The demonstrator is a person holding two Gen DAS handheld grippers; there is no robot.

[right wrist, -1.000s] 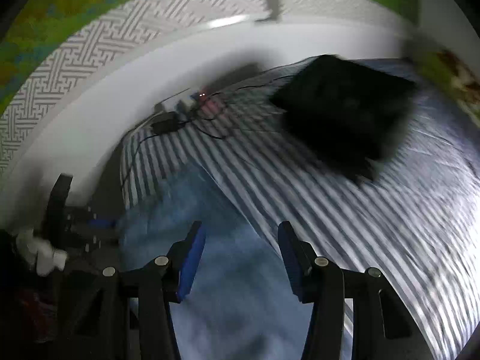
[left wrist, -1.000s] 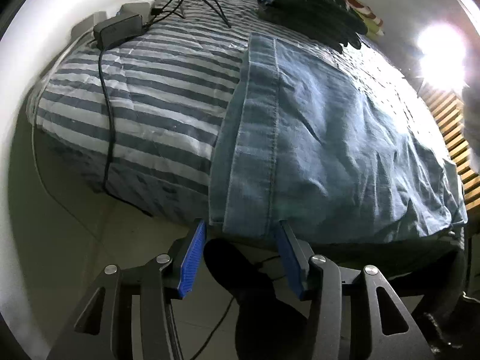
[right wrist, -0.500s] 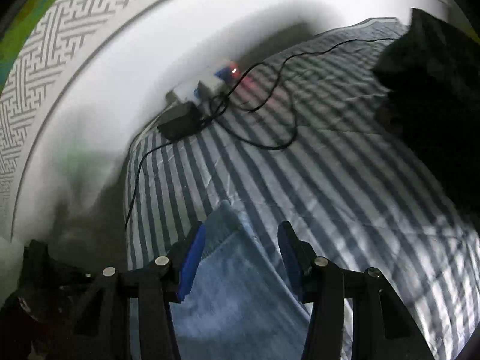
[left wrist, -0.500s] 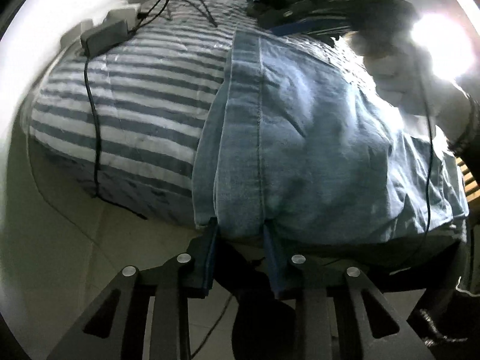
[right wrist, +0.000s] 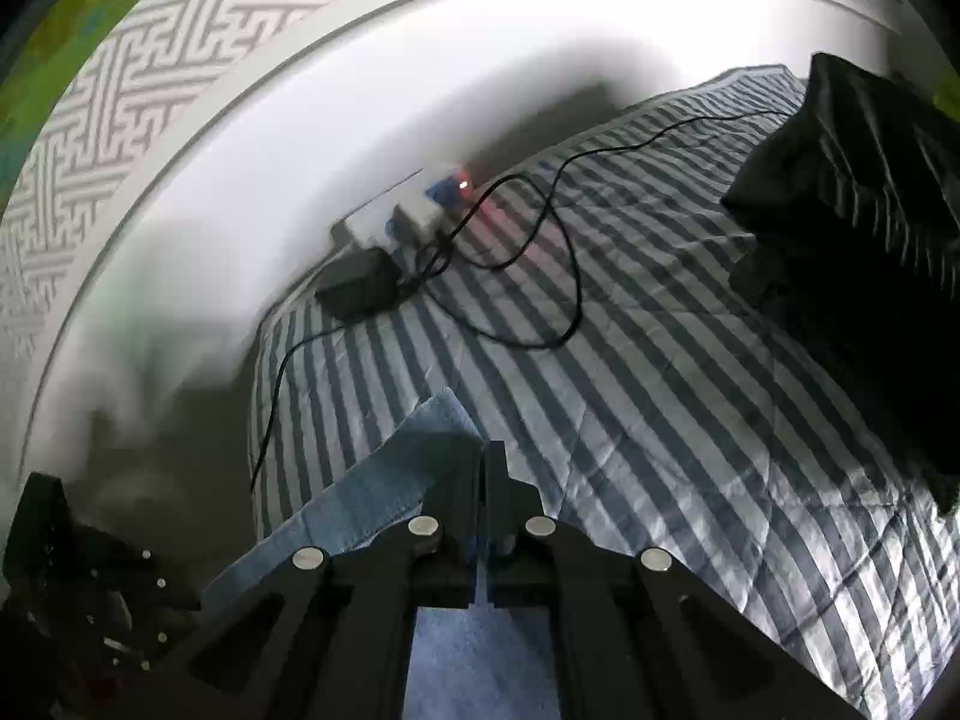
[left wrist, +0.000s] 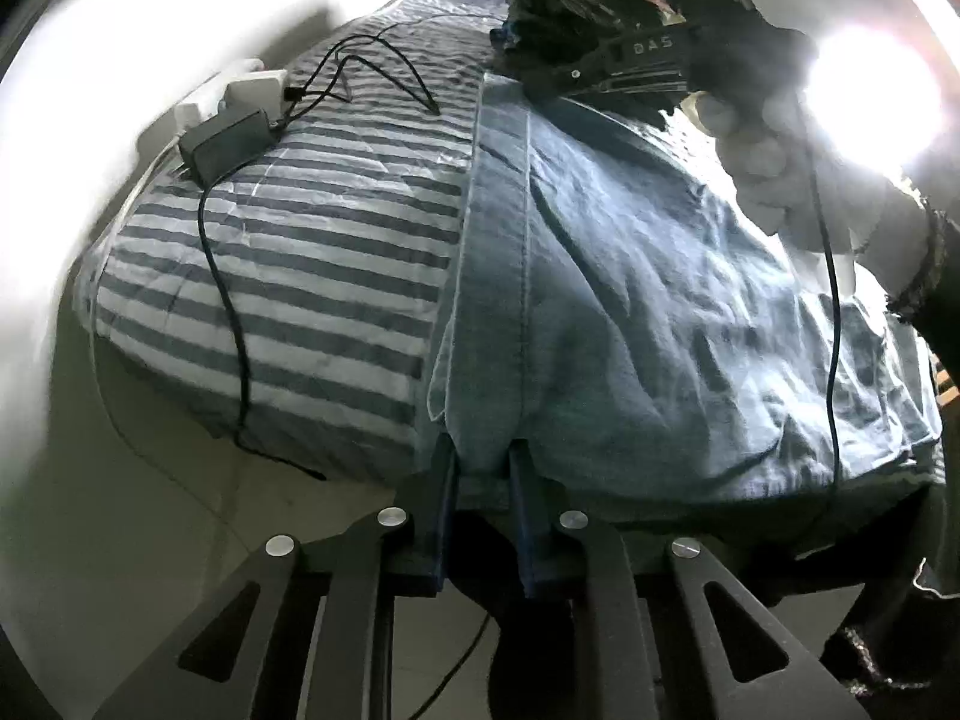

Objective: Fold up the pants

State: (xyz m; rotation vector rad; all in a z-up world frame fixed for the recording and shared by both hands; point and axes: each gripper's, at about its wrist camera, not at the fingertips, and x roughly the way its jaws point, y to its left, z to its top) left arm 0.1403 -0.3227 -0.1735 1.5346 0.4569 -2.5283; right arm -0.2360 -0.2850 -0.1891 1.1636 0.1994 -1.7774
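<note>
Denim pants (left wrist: 630, 300) on striped bed (left wrist: 288, 252): left gripper (left wrist: 483, 468) jaws closing over the hem; right gripper (right wrist: 483, 468) jaws clenched on the far hem corner; lift both corners level, keeping the hem taut.

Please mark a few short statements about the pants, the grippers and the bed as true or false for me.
1. The pants are blue denim. True.
2. The right gripper stands wide open above the bedding. False: its jaws are shut on a corner of the pants.
3. The left gripper has the pants' edge between its fingers. True; its jaws are closing.
4. The bed cover is plain white. False: it is striped blue and white.
5. A black power adapter with a cable lies on the bed cover. True.
6. The pants lie on the floor. False: they lie on the bed.
</note>
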